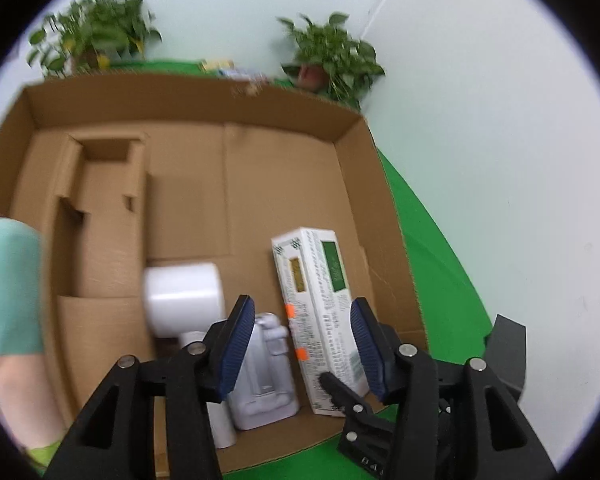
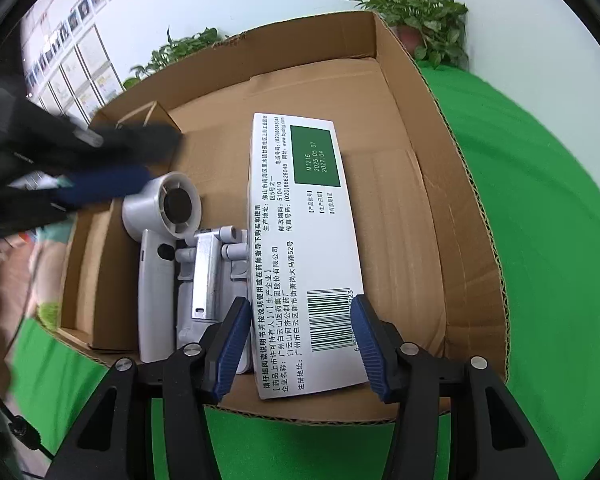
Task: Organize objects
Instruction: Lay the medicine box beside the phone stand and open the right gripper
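Note:
A white medicine box (image 2: 300,248) with a green panel lies in an open cardboard box (image 2: 472,240); it also shows in the left wrist view (image 1: 320,320). Beside it lie a grey plastic holder (image 2: 212,276) and a white handheld fan (image 2: 168,216). The fan (image 1: 182,300) and holder (image 1: 264,372) also show in the left wrist view. My right gripper (image 2: 300,344) is open, its jaws on either side of the medicine box's near end. My left gripper (image 1: 302,348) is open above the box's near edge and empty. It appears blurred in the right wrist view (image 2: 100,188), by the fan.
The cardboard box (image 1: 380,184) sits on a green cloth (image 2: 540,240) and holds a cardboard insert (image 1: 100,208) at the left. Two potted plants (image 1: 332,56) stand behind it by the white wall. A person's arm (image 1: 8,300) is at the left.

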Available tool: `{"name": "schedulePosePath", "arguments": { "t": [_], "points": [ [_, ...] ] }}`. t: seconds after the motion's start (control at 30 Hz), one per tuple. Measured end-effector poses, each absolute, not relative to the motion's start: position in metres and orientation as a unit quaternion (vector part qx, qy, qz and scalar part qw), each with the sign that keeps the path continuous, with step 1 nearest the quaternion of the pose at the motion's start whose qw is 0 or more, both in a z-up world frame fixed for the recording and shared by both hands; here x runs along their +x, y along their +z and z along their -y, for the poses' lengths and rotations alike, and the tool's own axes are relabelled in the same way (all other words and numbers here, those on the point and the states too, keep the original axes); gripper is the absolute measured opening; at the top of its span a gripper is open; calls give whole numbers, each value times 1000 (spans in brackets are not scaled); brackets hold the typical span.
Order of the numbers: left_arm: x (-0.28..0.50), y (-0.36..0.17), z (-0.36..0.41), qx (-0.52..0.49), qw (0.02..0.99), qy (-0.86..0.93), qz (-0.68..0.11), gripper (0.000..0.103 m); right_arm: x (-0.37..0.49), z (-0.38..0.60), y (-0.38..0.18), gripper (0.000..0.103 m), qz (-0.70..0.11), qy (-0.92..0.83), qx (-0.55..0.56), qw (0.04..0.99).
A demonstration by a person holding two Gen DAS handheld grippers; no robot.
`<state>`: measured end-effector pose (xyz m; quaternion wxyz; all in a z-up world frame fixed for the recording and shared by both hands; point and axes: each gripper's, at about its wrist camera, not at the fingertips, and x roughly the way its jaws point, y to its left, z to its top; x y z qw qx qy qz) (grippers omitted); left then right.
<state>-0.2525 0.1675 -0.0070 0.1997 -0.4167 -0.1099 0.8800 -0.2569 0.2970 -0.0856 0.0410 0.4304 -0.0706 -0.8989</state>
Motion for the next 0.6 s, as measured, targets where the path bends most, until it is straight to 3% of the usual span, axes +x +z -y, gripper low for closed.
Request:
{"name": "schedulePosePath", "arguments": {
  "t": [0.23,0.43,0.5,0.6],
  "points": [
    [-209,13,-92,-342,84,936,16,49,-248,-257,-90,56,-7,-904,428,6],
    [-214,-15,-64,-309,30,950,-17,66,-231,-250,-84,77,21,-922,384,37],
    [-194,-20,-59,-287,12,958,-11,76,-214,-250,-77,95,27,-939,340,42],
    [-191,-32,-59,-263,-2,964,22,80,-194,-245,-74,103,26,-956,289,44]
  ]
}}
